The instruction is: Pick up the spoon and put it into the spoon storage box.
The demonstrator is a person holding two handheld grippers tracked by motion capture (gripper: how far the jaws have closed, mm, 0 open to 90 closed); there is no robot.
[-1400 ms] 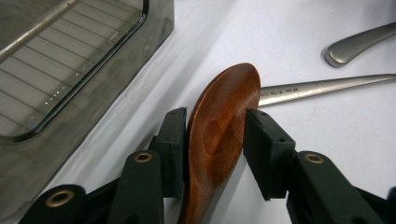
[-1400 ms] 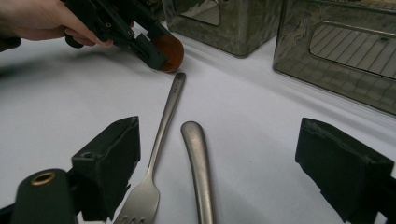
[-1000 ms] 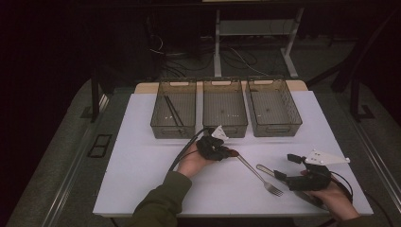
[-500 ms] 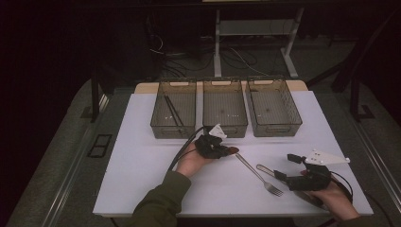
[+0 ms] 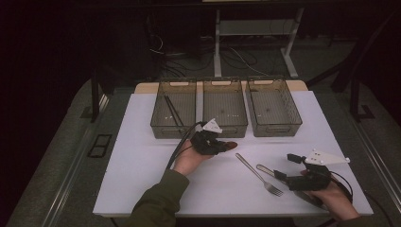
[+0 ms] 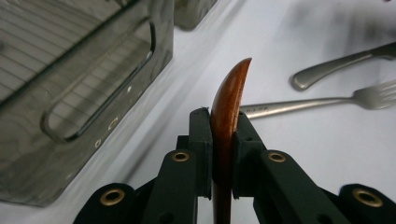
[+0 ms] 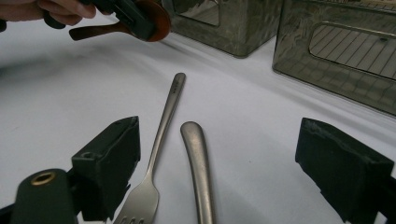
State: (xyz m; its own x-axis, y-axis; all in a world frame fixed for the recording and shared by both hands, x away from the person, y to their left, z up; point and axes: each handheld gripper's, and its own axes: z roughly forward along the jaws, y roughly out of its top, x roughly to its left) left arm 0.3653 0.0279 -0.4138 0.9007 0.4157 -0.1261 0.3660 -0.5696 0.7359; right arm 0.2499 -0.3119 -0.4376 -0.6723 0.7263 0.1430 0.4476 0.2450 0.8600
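My left gripper (image 5: 222, 145) is shut on a brown wooden spoon (image 5: 231, 145), just in front of the middle bin. In the left gripper view the jaws (image 6: 223, 126) have just been closing and now pinch the spoon (image 6: 231, 88) edge-on, its tip sticking out past them. My right gripper (image 5: 283, 168) stands open at the table's front right with nothing between its fingers. Ahead of its jaws (image 7: 224, 140) lie a metal fork (image 7: 163, 121) and a second metal utensil's handle (image 7: 198, 163). From above, the fork (image 5: 259, 174) lies diagonally beside that handle (image 5: 263, 169).
Three clear bins stand in a row at the back of the white table (image 5: 142, 165): the left bin (image 5: 161, 124) holds black chopsticks (image 5: 172, 112), then come the middle bin (image 5: 224, 127) and the right bin (image 5: 276, 128). A cable trails from each gripper.
My left hand has lifted slightly with the wooden spoon in its jaws. The right hand has stayed where it was.
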